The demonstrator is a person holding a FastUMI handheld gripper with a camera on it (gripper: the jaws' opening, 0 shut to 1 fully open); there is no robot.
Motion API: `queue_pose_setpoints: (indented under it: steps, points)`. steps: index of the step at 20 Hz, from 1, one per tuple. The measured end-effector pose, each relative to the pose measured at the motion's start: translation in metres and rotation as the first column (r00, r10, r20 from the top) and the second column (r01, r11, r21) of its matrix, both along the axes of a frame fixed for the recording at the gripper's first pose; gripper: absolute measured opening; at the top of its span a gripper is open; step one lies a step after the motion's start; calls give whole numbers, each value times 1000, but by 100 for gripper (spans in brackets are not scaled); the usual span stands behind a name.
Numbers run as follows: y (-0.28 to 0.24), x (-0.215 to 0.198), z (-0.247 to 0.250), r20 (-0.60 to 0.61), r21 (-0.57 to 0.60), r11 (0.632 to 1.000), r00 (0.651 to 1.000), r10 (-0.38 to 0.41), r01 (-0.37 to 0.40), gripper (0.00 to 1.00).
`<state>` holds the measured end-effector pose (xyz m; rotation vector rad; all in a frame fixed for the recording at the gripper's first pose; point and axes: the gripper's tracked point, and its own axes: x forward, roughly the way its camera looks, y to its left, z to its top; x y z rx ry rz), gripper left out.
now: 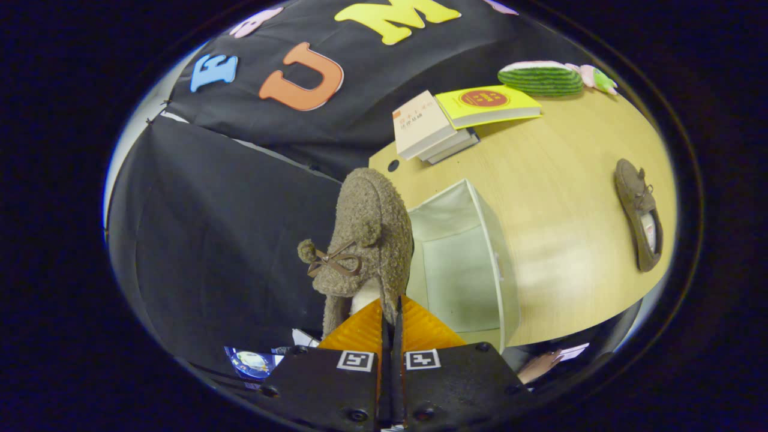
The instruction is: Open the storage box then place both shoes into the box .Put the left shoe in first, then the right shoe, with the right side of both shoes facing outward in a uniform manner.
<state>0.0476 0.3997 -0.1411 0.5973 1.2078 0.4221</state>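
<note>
Wooden tabletop [558,198], books at far edge | hand-held gripper [391,318] clamped on fuzzy shoe [369,234], toe pointing away along fingers | open storage box [462,258] just right of held shoe, touching or nearly | second shoe [639,213] well right on tabletop | next: likely shift right into box

You've got even overhead light w/ soft glare on the table [564,252] at right, sharp center, heavy fisheye bending near edges.

Two shoes [366,240] [639,214], one box [474,264], three books [447,123] (stacked).
</note>
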Motion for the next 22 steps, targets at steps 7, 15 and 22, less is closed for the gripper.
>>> queue_pose_setpoints:
  steps: [7,15,22]
  points:
    - [21,-11,-77,-132,-79,997,991,-1,-9,6]
    - [47,-9,-69,-133,33,999,991,30,-26,22]
    - [43,-11,-35,81,-44,985,982,172,-169,64]
